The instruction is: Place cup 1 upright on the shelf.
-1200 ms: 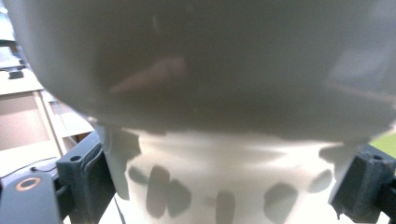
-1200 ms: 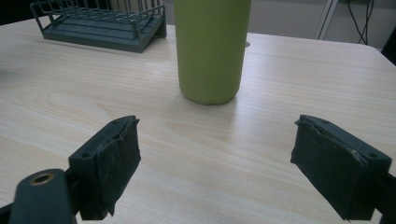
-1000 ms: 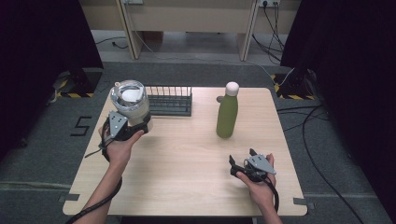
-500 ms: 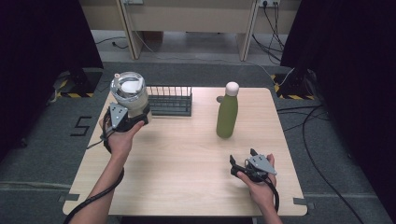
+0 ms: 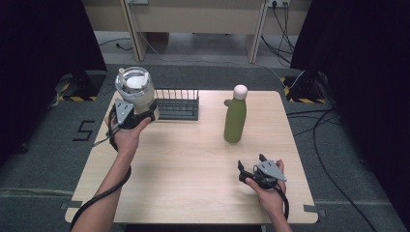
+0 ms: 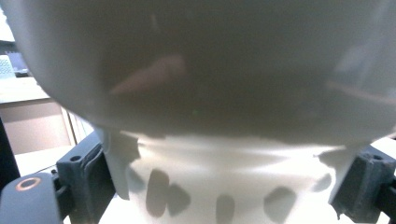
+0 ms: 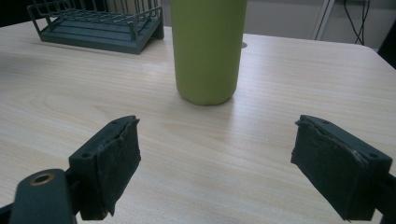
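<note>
The white jug (image 5: 135, 89), clamped at its base in the left gripper (image 5: 126, 115), sits at the table's (image 5: 193, 154) ten o'clock, just left of the dark wire rack (image 5: 178, 104); over the last second it has shifted slightly left and away from the person, probably being carried. The green bottle (image 5: 235, 118) stands at one o'clock, while the right gripper (image 5: 256, 174), jaws apart and empty, rests at five o'clock.

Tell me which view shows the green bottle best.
The high view: the green bottle stands whole there, cap to base, on the table. The right gripper view shows its lower body beyond the open tool. The left gripper view faces a pale jar.
</note>
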